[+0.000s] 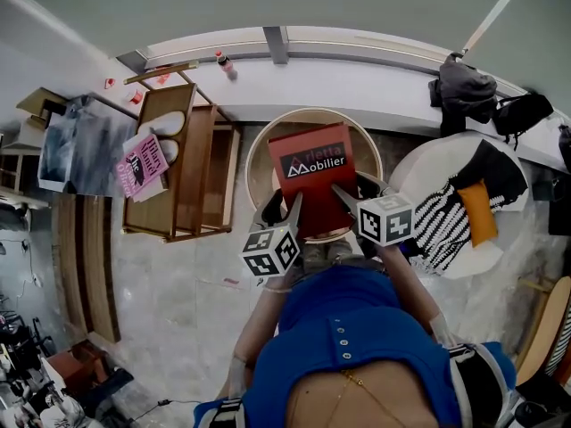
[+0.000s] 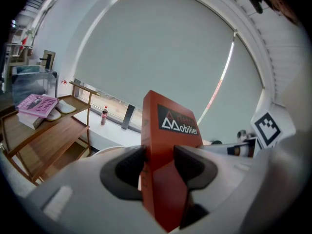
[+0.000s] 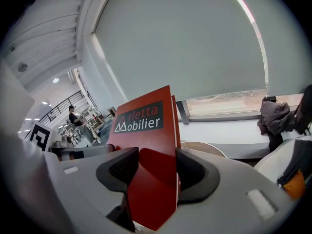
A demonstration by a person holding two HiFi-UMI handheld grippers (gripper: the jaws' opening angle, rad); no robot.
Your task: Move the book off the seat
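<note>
Head view. Red book (image 1: 312, 169), cover print "Arletta Mobilier", sits over the round seat (image 1: 253, 163), cover tilted up toward the camera. Whether its far edge rests on the seat: cannot tell. Left tool (image 1: 293, 210) and right tool (image 1: 343, 196) both meet the book's near edge, 1 at each corner. Wooden shelf (image 1: 192, 163) stands to the left of the seat and carries a pink book (image 1: 141, 166) and white slippers (image 1: 162, 125). Bottle (image 1: 225, 64) stands on the window ledge (image 1: 357, 86); dark clothing (image 1: 464, 87) lies further right on the same ledge. White chair (image 1: 415, 169) stands to the right of the seat, with an orange cushion (image 1: 478, 210) on it.

Left gripper view. The 2 jaws stand wide and clamp the red book's edge, 1 pad on each face. The book rises upright between them, title block facing right. The shelf with the pink book and slippers shows at the left, the bottle on the ledge behind it. A marker cube (image 2: 268, 126) of the right tool shows at the right edge.

Right gripper view. The jaws are likewise wide, pads pressed on both covers of the red book. The front cover faces left, title readable. The seat's rim shows just behind the book, the dark clothing on the ledge at the right.
</note>
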